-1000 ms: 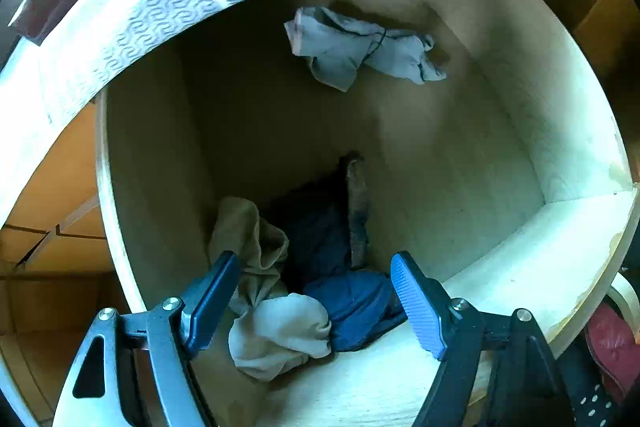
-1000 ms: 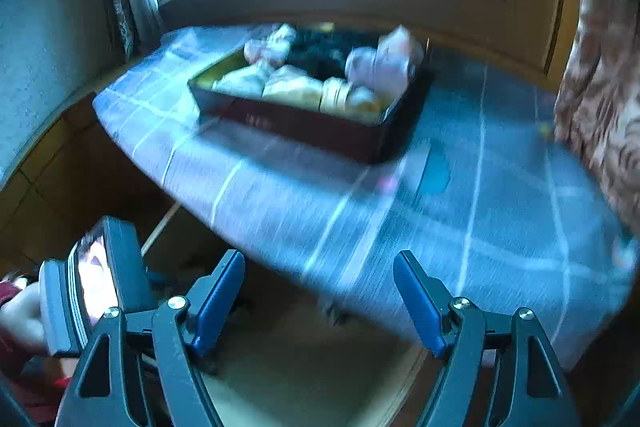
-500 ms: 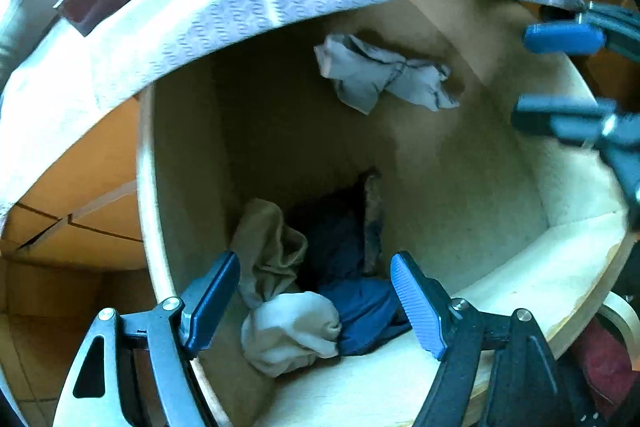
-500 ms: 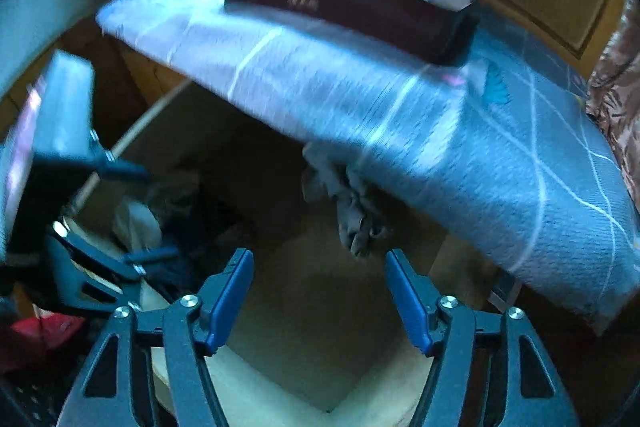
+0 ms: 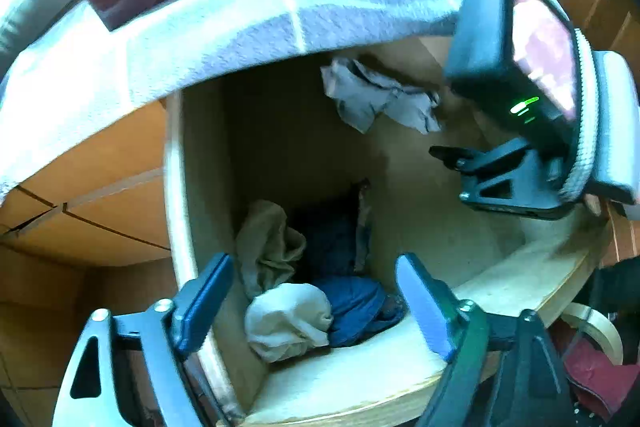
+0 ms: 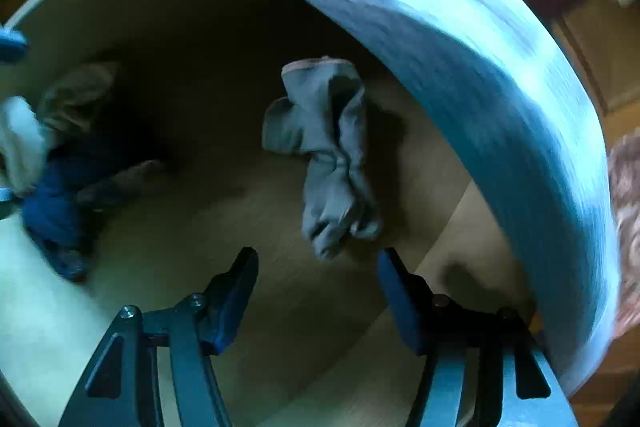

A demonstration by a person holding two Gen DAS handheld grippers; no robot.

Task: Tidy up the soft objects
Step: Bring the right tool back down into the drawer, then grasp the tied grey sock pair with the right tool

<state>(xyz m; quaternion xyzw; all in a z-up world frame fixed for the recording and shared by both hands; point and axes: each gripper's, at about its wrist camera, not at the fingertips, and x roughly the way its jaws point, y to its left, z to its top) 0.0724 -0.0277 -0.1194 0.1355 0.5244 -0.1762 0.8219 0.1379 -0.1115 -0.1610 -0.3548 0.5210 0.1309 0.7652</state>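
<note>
Partly, the tablecloth (image 6: 460,39) hides the drawer (image 6: 200,227) behind the grey sock (image 6: 332,155).

Both fisheye views bend hard at the rims, with black corners. Daylight glares off the patterned cloth (image 5: 248,39) above the left hand-held gripper (image 5: 316,301), washing its left end white. The wooden box (image 5: 400,379) interior beyond is dim, deepest at its back. The right view is motion-smeared; the grey sock (image 6: 332,155) ahead casts what looks like a soft shadow.
</note>
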